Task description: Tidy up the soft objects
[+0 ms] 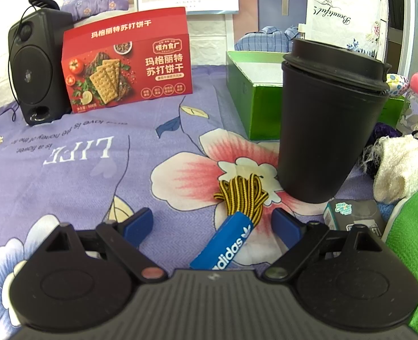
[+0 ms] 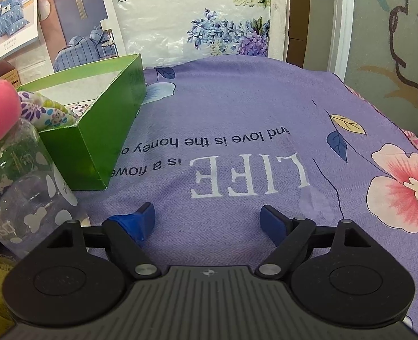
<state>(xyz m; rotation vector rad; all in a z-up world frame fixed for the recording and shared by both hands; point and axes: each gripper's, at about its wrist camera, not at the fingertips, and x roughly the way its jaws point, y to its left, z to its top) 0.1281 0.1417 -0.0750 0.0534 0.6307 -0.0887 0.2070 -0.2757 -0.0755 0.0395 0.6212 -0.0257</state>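
**Shoelaces lined up for the left gripper**

While both grippers hover over the purple flowered cloth (image 1: pixel 67 170), the bundle of yellow-and-black shoelaces (image 1: pixel 241 195) with its blue paper band (image 1: pixel 228 245) lies between the wide-spread jaws of the left gripper (image 1: pixel 213 222), not yet pinched. The right gripper (image 2: pixel 207 216) also stands wide, with nothing between its jaws but bare cloth.

A green box (image 2: pixel 95 130) sits behind, with a patterned cloth (image 2: pixel 43 112) already inside, so it is probably where the soft things go. A white fluffy cloth (image 1: pixel 401 167) waits off to the right of the black cup (image 1: pixel 330 124).

To do this step well, I would bring the left gripper forward and down so the pads close across the band or the thick loop just beyond it, not on a loose strand. The cup stands touching or just beside the laces, so the lift should go straight up before swinging toward the box. The clear bottle with the pink cap (image 2: pixel 19 175) beside the box could tip if brushed.
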